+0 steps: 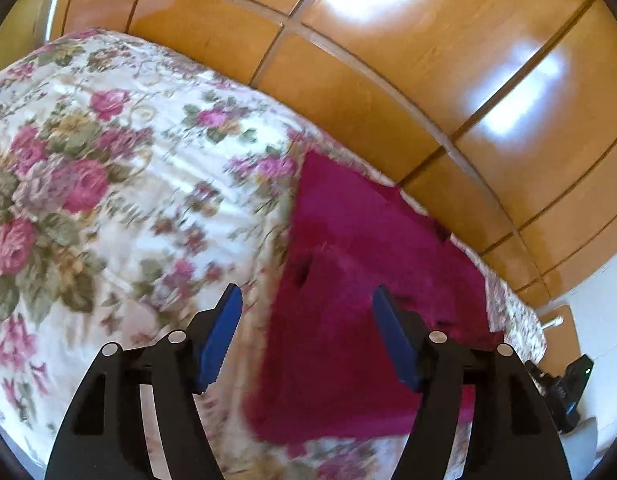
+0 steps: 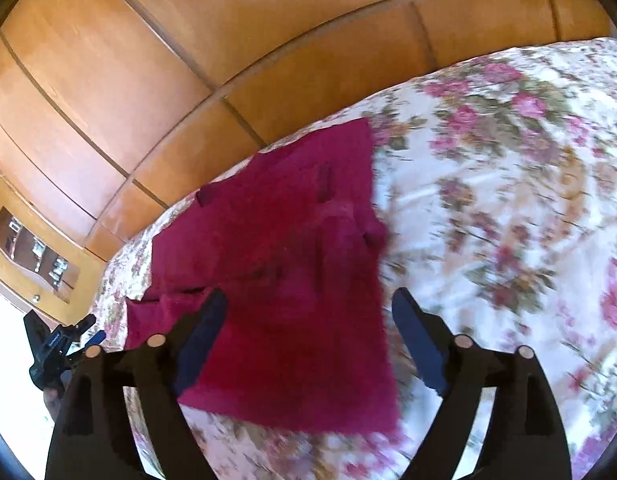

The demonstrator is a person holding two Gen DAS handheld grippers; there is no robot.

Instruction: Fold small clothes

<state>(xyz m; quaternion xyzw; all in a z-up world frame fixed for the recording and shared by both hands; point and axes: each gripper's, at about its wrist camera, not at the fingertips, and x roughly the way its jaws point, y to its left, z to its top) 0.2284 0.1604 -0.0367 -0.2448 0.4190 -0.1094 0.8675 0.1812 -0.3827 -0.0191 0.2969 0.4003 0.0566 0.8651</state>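
Garment: we see the magenta garment [image 1: 368,280] lying on the flowered bed cover [image 1: 108,184], near the bed edge by the wooden wardrobe [image 1: 388,60].
Left gripper [image 1: 307,336]: fingers apart, nothing between them.
Right gripper [image 2: 308,340]: fingers apart, empty too.
Risk: the loose fold may slip open, we think, because the cover is smooth.
Pose: both grippers point down at a slant, above the garment's near edge.

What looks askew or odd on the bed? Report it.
The magenta garment lies folded but uneven on the floral bedspread: one flap juts out at its corner. No damage or spill shows. Both claws are open and empty.
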